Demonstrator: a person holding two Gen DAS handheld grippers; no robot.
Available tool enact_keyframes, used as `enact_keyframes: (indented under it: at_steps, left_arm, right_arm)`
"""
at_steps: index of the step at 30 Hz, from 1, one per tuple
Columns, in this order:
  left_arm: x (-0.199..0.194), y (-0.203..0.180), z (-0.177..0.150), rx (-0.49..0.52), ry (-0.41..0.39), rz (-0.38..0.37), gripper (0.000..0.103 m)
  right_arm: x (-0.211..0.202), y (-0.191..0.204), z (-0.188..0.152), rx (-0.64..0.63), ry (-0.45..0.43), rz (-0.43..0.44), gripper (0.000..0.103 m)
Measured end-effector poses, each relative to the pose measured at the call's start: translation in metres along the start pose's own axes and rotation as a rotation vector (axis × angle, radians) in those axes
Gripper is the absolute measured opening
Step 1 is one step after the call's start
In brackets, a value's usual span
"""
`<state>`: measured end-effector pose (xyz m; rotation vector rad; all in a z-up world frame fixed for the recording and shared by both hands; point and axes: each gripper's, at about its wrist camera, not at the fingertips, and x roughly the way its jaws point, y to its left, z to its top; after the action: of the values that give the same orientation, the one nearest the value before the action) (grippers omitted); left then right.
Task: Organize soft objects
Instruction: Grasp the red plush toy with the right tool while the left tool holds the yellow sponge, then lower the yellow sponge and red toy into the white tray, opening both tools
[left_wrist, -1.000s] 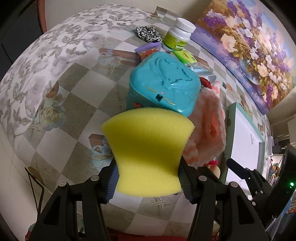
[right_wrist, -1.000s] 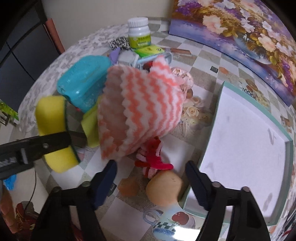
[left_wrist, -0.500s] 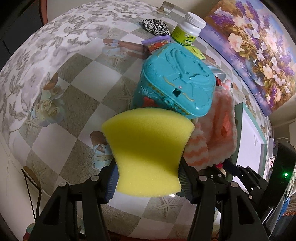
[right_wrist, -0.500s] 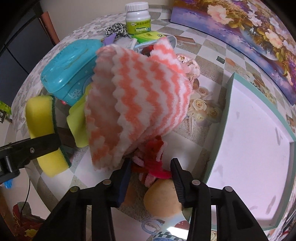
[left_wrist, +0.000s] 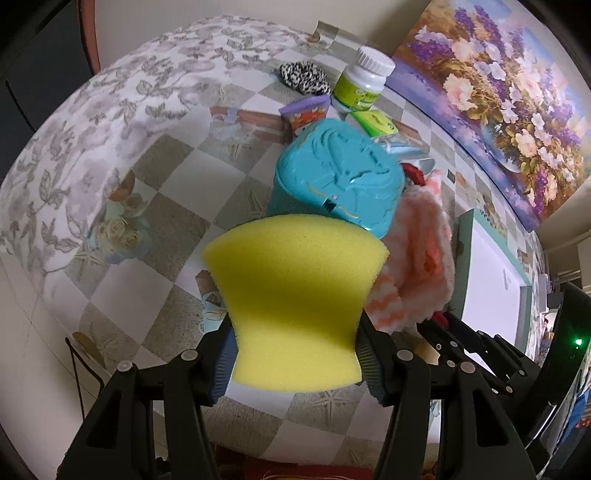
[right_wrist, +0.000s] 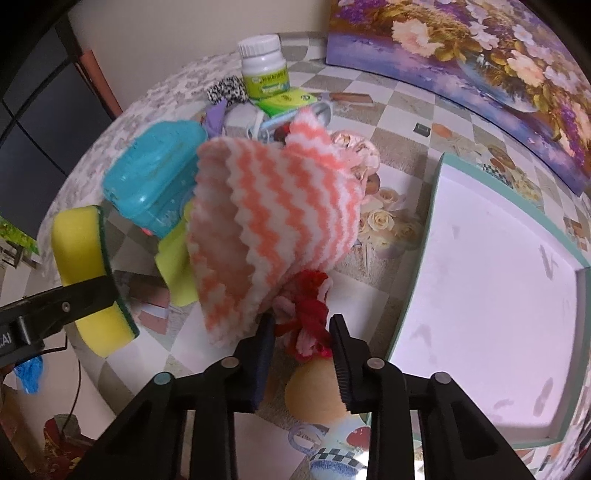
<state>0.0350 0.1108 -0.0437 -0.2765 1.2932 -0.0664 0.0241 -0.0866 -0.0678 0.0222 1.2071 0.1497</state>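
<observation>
**Two grippers, each holding something soft**

The left gripper (left_wrist: 295, 354) pinches a yellow sponge (left_wrist: 295, 302) from both sides. The sponge is squeezed thin in the middle and spreads wide at the top. From the right wrist view you can see the sponge (right_wrist: 79, 266) has a dark green scrubby side, and it is up in the air over the edge of the worktop (left_wrist: 110, 155).

The right gripper (right_wrist: 301, 347) is closed most of the way. It holds a fluffy cloth (right_wrist: 273, 229) with orange and white zigzag stripes. The cloth hangs up and over toward the left finger. A red and pink fuzzy thing (right_wrist: 308, 325) sits between the two fingers too. I cannot tell if the fingers press on it or if it just lies below them.

Behind the sponge stands a blue plastic box (left_wrist: 336, 184) with a bumpy lid. The striped cloth is just beside the box, on its right. A yellow-green cloth (right_wrist: 177, 266) peeks out from under the striped one.

Farther back on the worktop are a white bottle (left_wrist: 362, 81) with a green label, a black and white spotted scrunchie (left_wrist: 303, 75), a small purple packet (left_wrist: 306, 110) and a flat green pack (left_wrist: 375, 122).

On the right lies a big white tray (right_wrist: 491, 295) with a green rim. A round tan thing (right_wrist: 314, 391) rests near its corner, just under the right gripper. A flower painting (left_wrist: 498, 88) leans along the back.
</observation>
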Motion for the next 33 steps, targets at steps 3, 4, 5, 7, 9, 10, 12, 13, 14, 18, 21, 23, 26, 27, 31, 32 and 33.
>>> enact_keyframes:
  at_steps: [3,4,5,7,9,10,12,13,14,18,21,23,26,27,31,32,33]
  left_arm:
    - [-0.010,-0.004,0.000,0.011,-0.017,0.006,0.060]
    - [-0.014,-0.007,0.000,0.014,-0.024,0.006,0.060]
    - [-0.017,-0.009,0.001,0.017,-0.030,0.006,0.060]
    - [-0.025,-0.013,0.001,0.025,-0.045,0.006,0.060]
    - [-0.035,-0.023,0.004,0.038,-0.063,0.003,0.060]
    - [-0.040,-0.027,0.005,0.047,-0.073,0.001,0.060]
    - [-0.050,-0.042,0.006,0.076,-0.099,0.001,0.060]
    - [-0.054,-0.053,0.007,0.094,-0.114,0.003,0.060]
    - [-0.056,-0.060,0.007,0.104,-0.120,0.003,0.060]
    - [-0.054,-0.097,0.005,0.158,-0.121,-0.005,0.060]
    - [-0.042,-0.127,-0.001,0.208,-0.099,-0.015,0.060]
    - [-0.031,-0.146,-0.005,0.233,-0.069,-0.023,0.060]
    - [-0.010,-0.168,-0.010,0.232,-0.009,-0.044,0.060]
    - [-0.002,-0.177,-0.013,0.242,0.005,-0.041,0.060]
    - [0.022,-0.209,-0.025,0.299,0.024,-0.031,0.060]
    - [0.026,-0.216,-0.027,0.313,0.026,-0.036,0.060]
    - [0.030,-0.221,-0.029,0.325,0.026,-0.040,0.060]
  right_arm:
    - [-0.008,-0.002,-0.003,0.017,-0.032,0.022,0.025]
    - [-0.013,-0.005,-0.003,0.026,-0.044,0.027,0.025]
    - [-0.015,-0.006,-0.003,0.032,-0.056,0.030,0.025]
    - [-0.025,-0.007,-0.004,0.049,-0.090,0.040,0.025]
    - [-0.036,-0.011,-0.004,0.071,-0.125,0.051,0.025]
    - [-0.042,-0.014,-0.004,0.085,-0.146,0.050,0.025]
    - [-0.054,-0.022,-0.004,0.120,-0.185,0.041,0.025]
    - [-0.059,-0.027,-0.005,0.141,-0.200,0.039,0.025]
    - [-0.064,-0.034,-0.007,0.167,-0.214,0.036,0.025]
    - [-0.073,-0.067,-0.015,0.286,-0.225,-0.010,0.025]
    - [-0.078,-0.097,-0.022,0.381,-0.222,-0.059,0.025]
    - [-0.080,-0.119,-0.028,0.449,-0.205,-0.116,0.025]
    - [-0.079,-0.148,-0.037,0.537,-0.188,-0.114,0.025]
    - [-0.079,-0.158,-0.041,0.563,-0.187,-0.115,0.025]
    - [-0.084,-0.186,-0.054,0.638,-0.178,-0.168,0.025]
    - [-0.085,-0.191,-0.058,0.651,-0.170,-0.203,0.025]
    - [-0.086,-0.197,-0.062,0.662,-0.162,-0.237,0.025]
